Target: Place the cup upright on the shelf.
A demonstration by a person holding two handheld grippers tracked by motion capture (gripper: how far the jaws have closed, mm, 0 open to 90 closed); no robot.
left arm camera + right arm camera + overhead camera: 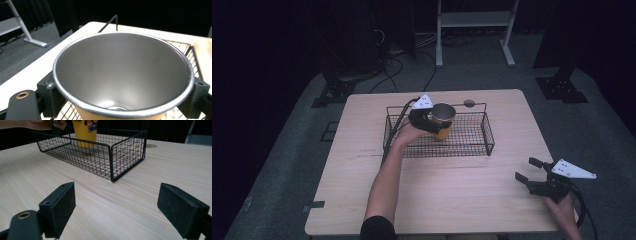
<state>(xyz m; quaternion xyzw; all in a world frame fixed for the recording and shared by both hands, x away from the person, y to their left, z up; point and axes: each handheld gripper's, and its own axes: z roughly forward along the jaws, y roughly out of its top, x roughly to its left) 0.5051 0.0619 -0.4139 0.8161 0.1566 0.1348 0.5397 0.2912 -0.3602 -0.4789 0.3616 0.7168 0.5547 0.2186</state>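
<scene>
- My left gripper (432,121) has its jaws clamped on either side of the yellow cup (442,120), just under the rim.
- Cup's upright inside the wire basket (472,145).
- Right gripper (528,170) is spread wide with nothing in it, hanging over the table (452,200), well apart from the basket.

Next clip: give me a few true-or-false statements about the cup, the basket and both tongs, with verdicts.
1. The left tongs grip the cup. True.
2. The cup lies on its side. False: it stands upright, mouth up.
3. The cup is within the wire basket. True.
4. The right tongs hold a spoon. False: they are open and hold nothing, over the table.
5. The cup is full. False: its steel inside looks empty in the left gripper view.
</scene>
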